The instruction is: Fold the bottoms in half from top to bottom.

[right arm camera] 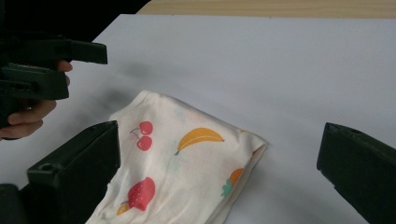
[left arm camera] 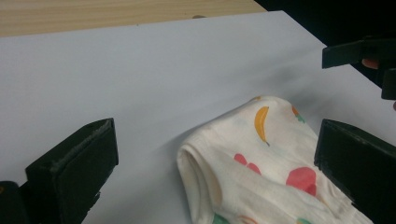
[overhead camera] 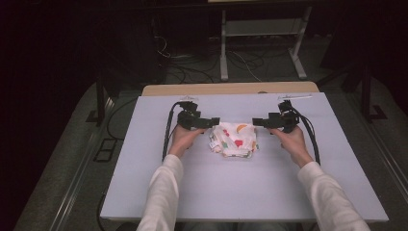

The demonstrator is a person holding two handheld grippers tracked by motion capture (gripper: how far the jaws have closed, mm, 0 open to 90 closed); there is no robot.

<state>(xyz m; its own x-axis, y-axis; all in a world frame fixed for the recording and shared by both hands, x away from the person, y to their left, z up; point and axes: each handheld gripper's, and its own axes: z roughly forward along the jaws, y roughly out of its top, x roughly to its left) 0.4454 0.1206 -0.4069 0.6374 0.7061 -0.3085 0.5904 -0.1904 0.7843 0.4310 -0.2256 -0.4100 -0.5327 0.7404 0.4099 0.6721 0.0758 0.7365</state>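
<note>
Dim room, pale tabletop [overhead camera: 192, 192], folded cloth [overhead camera: 234, 139]

Folded cloth [overhead camera: 234, 140] mid-table [overhead camera: 144, 183]; left tool [overhead camera: 215, 122], right tool [overhead camera: 256, 122] flanking it

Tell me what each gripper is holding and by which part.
Nothing is held. The left gripper and right gripper both stand open, apart from the folded white fruit-print cloth lying on the white table.

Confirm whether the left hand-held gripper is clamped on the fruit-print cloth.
No. The left hand-held gripper has its jaws spread wide, and the fruit-print cloth lies loose on the table between them.
</note>
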